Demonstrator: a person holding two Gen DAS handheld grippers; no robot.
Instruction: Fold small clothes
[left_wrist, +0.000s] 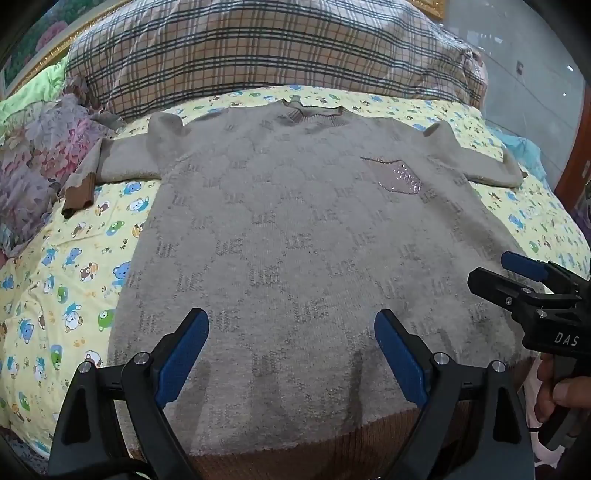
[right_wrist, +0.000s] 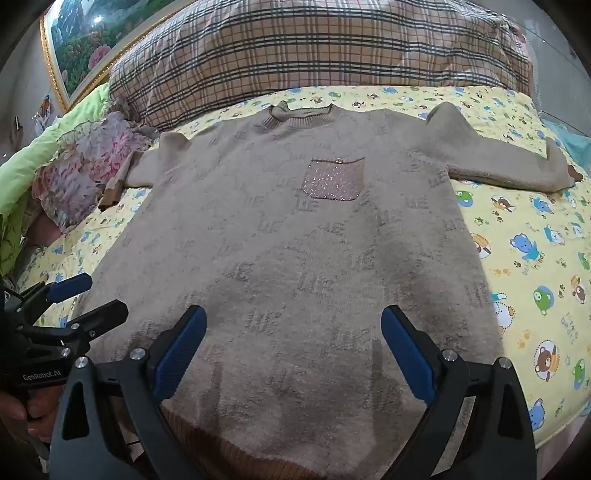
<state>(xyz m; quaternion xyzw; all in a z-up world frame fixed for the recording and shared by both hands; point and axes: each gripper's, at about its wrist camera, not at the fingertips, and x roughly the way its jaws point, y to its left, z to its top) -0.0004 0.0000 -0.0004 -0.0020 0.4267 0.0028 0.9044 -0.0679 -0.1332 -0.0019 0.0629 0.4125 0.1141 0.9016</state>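
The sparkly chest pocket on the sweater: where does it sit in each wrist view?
Left wrist: pocket sits right of centre, upper half, on the sweater.
Right wrist: pocket sits just right of centre, upper half.
Shared landmark: the ribbed collar, up and left of the pocket in both views.

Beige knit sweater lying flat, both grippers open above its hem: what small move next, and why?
Probably carry the left gripper toward the left sleeve to fold it inward. The beige knit sweater lies spread flat on the yellow cartoon-print sheet, both sleeves out, and neither the left gripper nor the right gripper holds anything.
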